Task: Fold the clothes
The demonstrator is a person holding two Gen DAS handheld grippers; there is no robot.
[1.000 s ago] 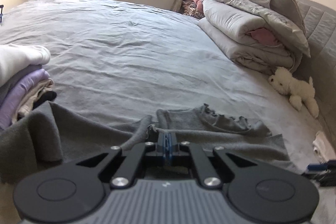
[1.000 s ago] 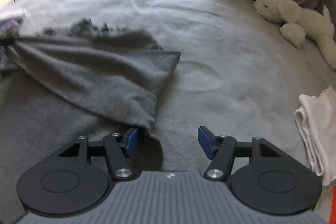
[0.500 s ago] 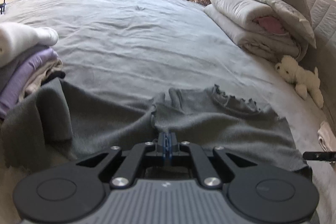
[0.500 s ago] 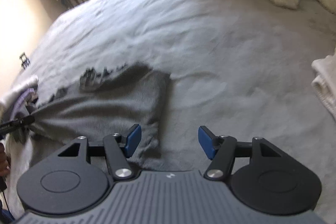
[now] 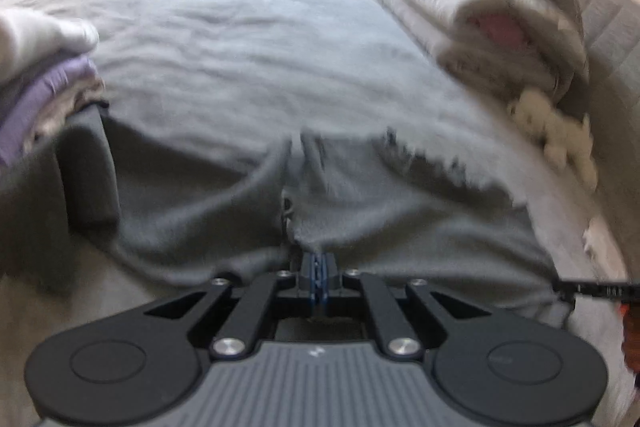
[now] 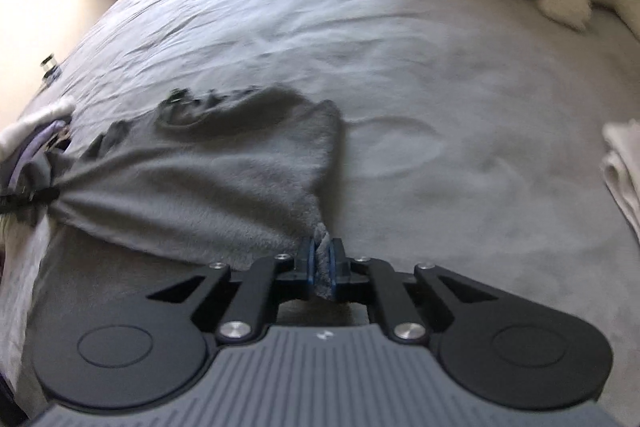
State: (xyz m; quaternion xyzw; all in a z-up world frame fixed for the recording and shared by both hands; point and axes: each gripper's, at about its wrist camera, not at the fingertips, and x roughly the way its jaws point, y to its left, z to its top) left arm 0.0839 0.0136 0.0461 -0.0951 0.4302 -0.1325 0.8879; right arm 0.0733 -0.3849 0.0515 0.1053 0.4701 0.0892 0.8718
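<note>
Grey ruffle-necked top (image 6: 208, 183) lies spread on the near side of the bed (image 6: 400, 67), stretched between both tools. Right gripper (image 6: 320, 259), open half a second ago, has now clamped its near corner; left gripper (image 5: 318, 267) stays closed on the opposite edge, readying the fold.

Left gripper (image 5: 319, 269) had its blue pads pressed together, pinching cloth. My right gripper (image 6: 322, 263) was clamped too, fabric bunched between its pads. Both sat low, pointing forward.
</note>
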